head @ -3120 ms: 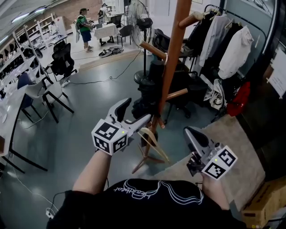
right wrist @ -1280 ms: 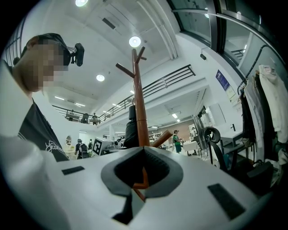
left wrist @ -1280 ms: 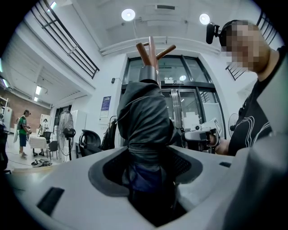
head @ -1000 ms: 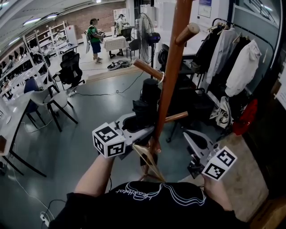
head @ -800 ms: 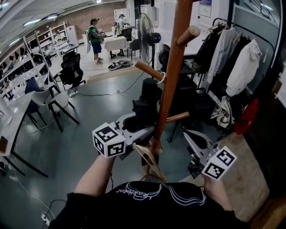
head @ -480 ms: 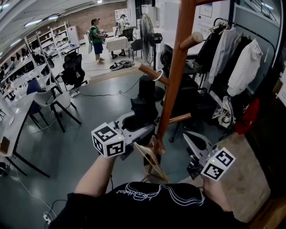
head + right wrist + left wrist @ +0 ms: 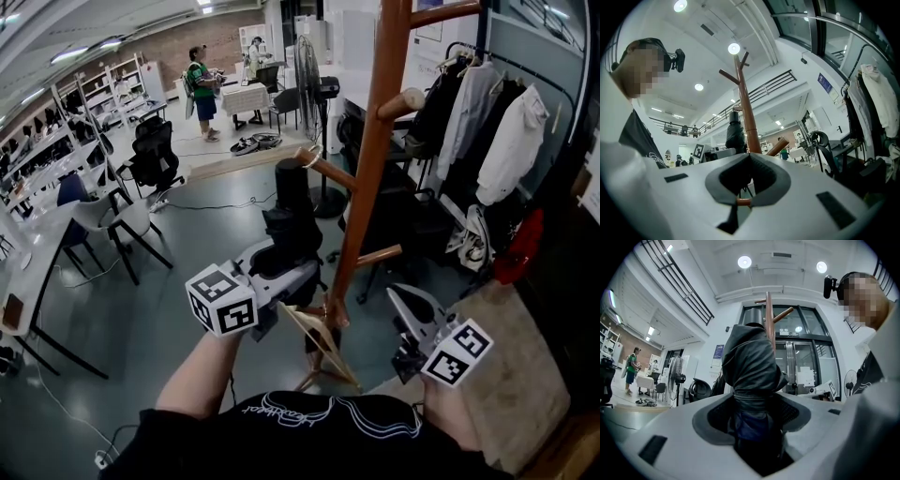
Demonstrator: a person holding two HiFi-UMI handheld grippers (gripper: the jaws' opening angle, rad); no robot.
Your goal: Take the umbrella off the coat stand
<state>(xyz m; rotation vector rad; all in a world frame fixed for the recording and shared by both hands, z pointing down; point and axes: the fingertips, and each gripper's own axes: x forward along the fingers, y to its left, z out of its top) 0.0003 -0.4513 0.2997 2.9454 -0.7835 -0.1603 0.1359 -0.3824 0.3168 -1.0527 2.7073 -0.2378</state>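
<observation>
A folded black umbrella [image 7: 291,225] stands upright against the brown wooden coat stand [image 7: 375,169]. Its strap loops round the tip of a slanting peg [image 7: 328,172]. My left gripper [image 7: 286,262] is shut on the umbrella's lower body; in the left gripper view the black fabric [image 7: 752,366] fills the gap between the jaws of the left gripper [image 7: 752,413]. My right gripper [image 7: 405,302] hovers to the right of the pole, shut and holding nothing. In the right gripper view the right gripper [image 7: 749,159] points at the pole [image 7: 745,112] and the umbrella [image 7: 736,133].
A clothes rack with coats [image 7: 487,103] stands at the right, a floor fan [image 7: 309,66] behind the stand. Office chairs [image 7: 155,150] and a desk [image 7: 19,272] are at the left. People [image 7: 202,80] stand far back. The stand's splayed legs [image 7: 319,337] are near my body.
My left gripper has lifted the umbrella a little. The strap has slid outward along the peg to its tip. The right gripper has stayed where it was.
</observation>
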